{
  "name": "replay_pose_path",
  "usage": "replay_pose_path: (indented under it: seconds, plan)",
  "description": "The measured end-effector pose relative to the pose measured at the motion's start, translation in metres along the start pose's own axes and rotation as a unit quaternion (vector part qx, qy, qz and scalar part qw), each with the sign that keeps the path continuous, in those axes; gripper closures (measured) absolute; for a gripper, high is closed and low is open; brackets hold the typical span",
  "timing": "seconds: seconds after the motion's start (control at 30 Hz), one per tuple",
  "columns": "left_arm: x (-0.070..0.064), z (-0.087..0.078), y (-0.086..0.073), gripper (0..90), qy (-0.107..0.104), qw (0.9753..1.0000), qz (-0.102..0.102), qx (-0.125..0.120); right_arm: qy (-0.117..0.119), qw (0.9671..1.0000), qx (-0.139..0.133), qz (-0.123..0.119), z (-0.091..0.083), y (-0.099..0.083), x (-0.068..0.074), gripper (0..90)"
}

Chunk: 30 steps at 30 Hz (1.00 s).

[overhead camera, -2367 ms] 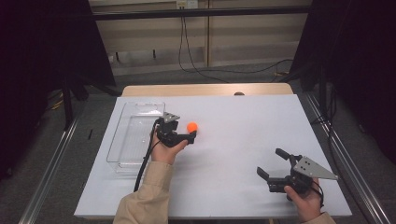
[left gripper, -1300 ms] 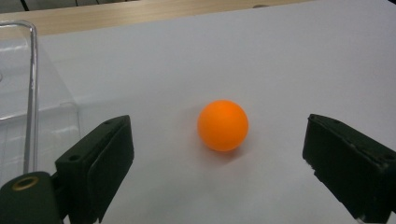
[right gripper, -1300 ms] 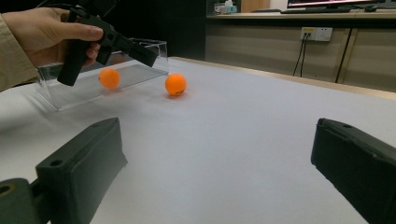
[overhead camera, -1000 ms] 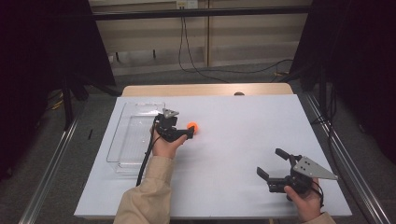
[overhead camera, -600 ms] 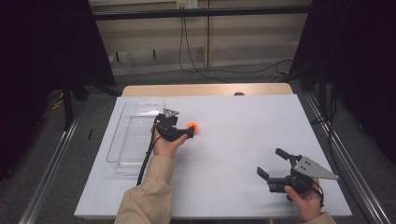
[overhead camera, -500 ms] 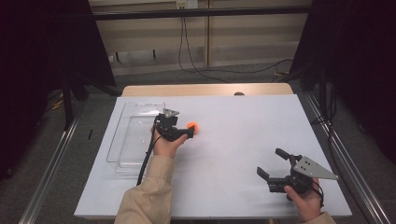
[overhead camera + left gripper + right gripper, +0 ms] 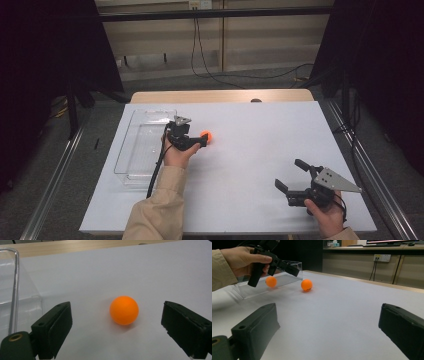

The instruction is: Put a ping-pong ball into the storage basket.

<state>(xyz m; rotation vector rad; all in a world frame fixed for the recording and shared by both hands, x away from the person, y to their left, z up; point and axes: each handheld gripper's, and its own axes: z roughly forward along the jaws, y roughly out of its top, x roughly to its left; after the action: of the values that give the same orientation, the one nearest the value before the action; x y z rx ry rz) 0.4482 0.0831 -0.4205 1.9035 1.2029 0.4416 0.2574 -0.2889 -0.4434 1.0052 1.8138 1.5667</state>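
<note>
My left gripper (image 7: 200,141) has its jaws wide apart, bracketing the orange ball (image 7: 124,310) on the table (image 7: 260,145) for a grab. Right gripper (image 7: 292,176) idles, jaws apart.

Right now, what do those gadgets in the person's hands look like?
Each hand holds a black pistol-shaped tool ending in two blocky black jaws. The left claw trails a black cable; the right claw carries a grey triangular plate. The sleeves are beige.

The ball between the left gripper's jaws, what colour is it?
Plain orange ball, clearest in the left gripper view.
</note>
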Motion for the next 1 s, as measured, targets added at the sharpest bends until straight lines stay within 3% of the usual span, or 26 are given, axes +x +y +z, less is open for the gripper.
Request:
replay_pose_path:
  seconds: [1.0]
  plan:
    - [-0.003, 0.017, 0.004, 7.9, 0.010, 0.9999, 0.006, 0.004, 0.002, 1.0000, 0.000, 0.002, 0.000, 0.000, 0.000, 2.0]
